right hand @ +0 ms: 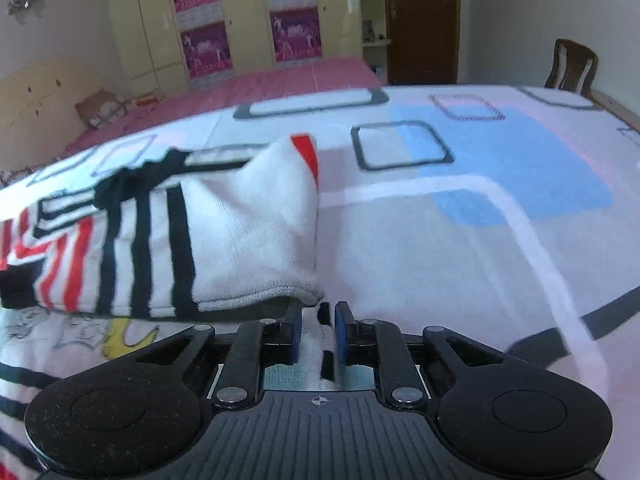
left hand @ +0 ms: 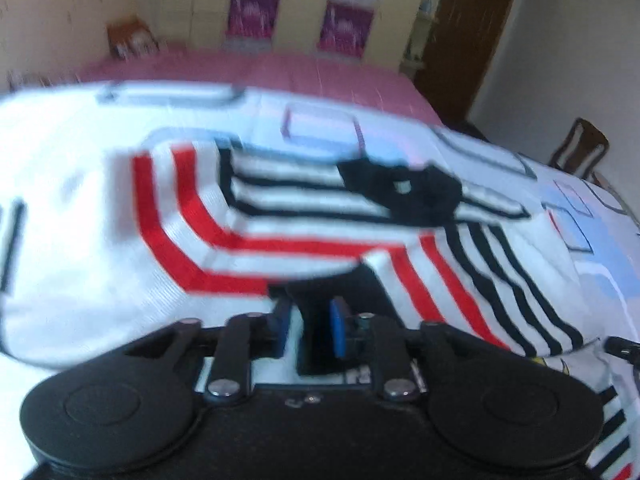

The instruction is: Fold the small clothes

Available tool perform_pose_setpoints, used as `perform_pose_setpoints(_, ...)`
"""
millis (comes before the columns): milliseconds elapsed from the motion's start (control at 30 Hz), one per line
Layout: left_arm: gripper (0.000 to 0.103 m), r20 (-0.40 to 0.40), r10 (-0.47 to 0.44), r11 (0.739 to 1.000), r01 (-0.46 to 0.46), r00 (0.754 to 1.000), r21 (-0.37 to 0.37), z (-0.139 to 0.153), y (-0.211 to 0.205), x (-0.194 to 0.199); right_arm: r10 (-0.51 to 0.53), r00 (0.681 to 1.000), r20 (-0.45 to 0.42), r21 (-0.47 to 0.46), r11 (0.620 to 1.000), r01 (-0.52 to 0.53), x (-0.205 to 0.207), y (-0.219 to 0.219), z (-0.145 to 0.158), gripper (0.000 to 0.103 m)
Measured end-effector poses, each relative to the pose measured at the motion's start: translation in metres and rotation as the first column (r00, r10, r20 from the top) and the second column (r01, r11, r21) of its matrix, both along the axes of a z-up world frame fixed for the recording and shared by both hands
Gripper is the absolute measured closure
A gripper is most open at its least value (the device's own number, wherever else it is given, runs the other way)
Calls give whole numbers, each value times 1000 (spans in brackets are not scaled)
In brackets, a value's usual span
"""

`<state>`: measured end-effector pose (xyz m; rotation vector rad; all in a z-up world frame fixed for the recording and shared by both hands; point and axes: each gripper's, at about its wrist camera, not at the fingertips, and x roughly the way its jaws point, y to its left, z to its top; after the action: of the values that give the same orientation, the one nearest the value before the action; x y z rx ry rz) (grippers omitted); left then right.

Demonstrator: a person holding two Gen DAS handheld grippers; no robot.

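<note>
A small white shirt (left hand: 240, 248) with red and black stripes and a black collar (left hand: 400, 192) lies on a patterned white and blue sheet (right hand: 440, 240). Its side parts are folded over its middle. My left gripper (left hand: 310, 328) sits at the shirt's near edge, over a black band of cloth. Its blue pads stand slightly apart and a sliver of white shows beside the left pad. In the right wrist view the shirt (right hand: 248, 232) is to the left. My right gripper (right hand: 318, 332) is at the shirt's near right corner, its pads closed on white cloth with a black stripe.
Beyond the sheet lies a pink bedspread (right hand: 300, 76) with a cardboard box (right hand: 100, 108) on it. A cream wardrobe (right hand: 240, 20), a brown door (right hand: 420, 20) and a wooden chair (right hand: 572, 64) stand at the back. The sheet to the right of the shirt is bare.
</note>
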<state>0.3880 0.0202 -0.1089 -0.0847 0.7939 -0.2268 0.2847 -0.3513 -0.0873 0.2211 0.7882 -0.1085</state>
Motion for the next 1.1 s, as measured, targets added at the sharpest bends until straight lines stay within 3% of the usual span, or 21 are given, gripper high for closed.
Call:
perform_pose_setpoints(67, 77, 55, -3, 1000, 4, 998, -5, 10, 1, -6, -1, 1000, 25, 6, 1000, 1, 4, -4, 8, 86)
perform_pose_setpoints(167, 77, 53, -63, 998, 64, 997, -22, 13, -13, 0, -11, 1000, 25, 29, 1000, 10, 31, -12, 7, 78)
perform_pose_setpoints(233, 77, 42, -89, 995, 91, 995, -33, 9, -24, 6, -13, 999, 37, 43, 999, 11, 51, -15, 5, 61)
perform_pose_setpoints(433, 77, -33, -80, 997, 79, 996, -21, -22, -34, 18, 18, 1000, 21, 74, 997, -20, 113, -19, -15, 61)
perform_pose_setpoints(600, 77, -31, -77, 997, 77, 997, -24, -27, -29, 17, 1, 1000, 2, 103, 995, -1, 155, -27, -35, 61)
perform_pose_setpoints(667, 77, -31, -74, 997, 73, 997, -26, -27, -28, 17, 5, 1000, 7, 127, 992, -6, 163, -30, -38, 65)
perform_pose_setpoints(700, 77, -30, -73, 997, 72, 997, -27, -27, -27, 17, 11, 1000, 8, 148, 989, -12, 166, -31, -40, 83)
perform_pose_setpoints(800, 77, -25, -71, 997, 70, 997, -24, -27, -28, 16, 36, 999, 26, 94, 995, -38, 164, -27, -36, 92)
perform_pose_setpoints(867, 75, -27, -68, 997, 67, 997, -22, -27, -27, 16, 5, 1000, 26, 59, 998, -6, 163, -31, -42, 92)
perform_pose_setpoints(933, 76, -27, -64, 998, 63, 998, -19, -28, -26, 16, -25, 999, 28, 88, 996, 23, 162, -38, -45, 92)
perform_pose_setpoints(1100, 78, -44, -55, 998, 55, 997, -15, -23, -25, 17, -9, 999, 50, -20, 1000, 10, 150, -22, -28, 91)
